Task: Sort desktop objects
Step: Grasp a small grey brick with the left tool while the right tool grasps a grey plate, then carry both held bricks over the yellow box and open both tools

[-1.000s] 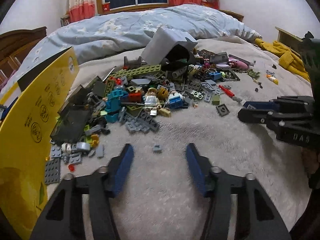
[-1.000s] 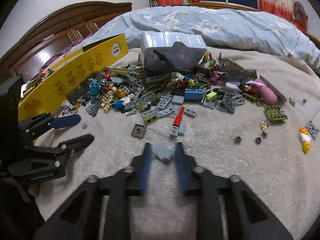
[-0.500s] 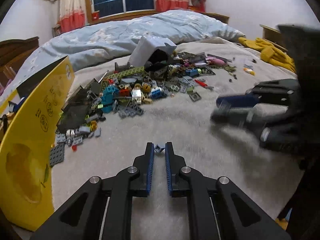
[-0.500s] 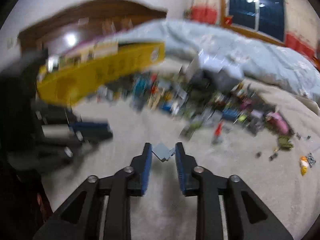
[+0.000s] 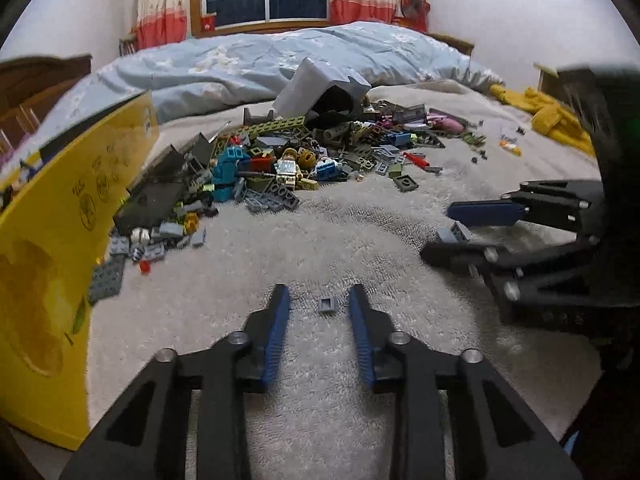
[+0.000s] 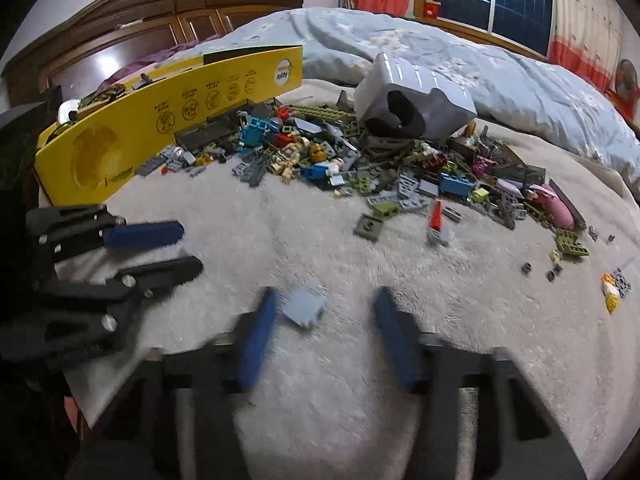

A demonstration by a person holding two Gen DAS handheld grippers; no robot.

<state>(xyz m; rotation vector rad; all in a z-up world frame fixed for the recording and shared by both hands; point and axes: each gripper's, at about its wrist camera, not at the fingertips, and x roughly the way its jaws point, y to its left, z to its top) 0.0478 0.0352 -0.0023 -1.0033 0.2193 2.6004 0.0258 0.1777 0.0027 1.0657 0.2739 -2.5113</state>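
now both grippers sit low over the pale blanket (image 5: pixel 320 240), each letting a grey piece go. to do this well, lift each gripper straight back so the fingers do not drag the pieces out of the little grey group forming here.

the left gripper (image 5: pixel 320 306) has just been opening; its jaws stand narrowly apart, and a tiny grey brick (image 5: pixel 328 305) lies free between them, touching neither pad.

the right gripper (image 6: pixel 324 320) shows its jaws spread though blurred; a flat grey plate (image 6: pixel 305 306) rests just beside its left pad, and i cannot tell if it touches.

beyond lies the heap of mixed bricks (image 5: pixel 288 160), well apart, with the yellow box (image 6: pixel 168 120) beside it.
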